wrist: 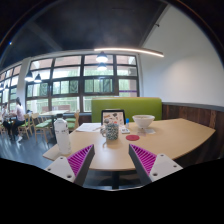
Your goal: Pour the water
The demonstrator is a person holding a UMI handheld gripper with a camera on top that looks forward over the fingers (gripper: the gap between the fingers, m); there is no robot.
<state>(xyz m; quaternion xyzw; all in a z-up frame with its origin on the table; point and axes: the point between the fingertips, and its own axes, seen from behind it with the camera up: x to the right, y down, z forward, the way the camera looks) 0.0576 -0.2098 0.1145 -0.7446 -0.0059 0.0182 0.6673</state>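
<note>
Gripper [111,160] raised above table's near edge, fingers spread wide, nothing held.
Table [170,138] carries, well beyond the fingers: white bottle [62,135] at its left edge, patterned cup [112,129] mid-table, white bowl [143,122] toward the far edge; green bench back [135,105] behind.

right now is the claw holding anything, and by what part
Nothing is held. The claw is open, its fingers apart with only the table showing between them. The white bottle and mug stand beyond it.
</note>
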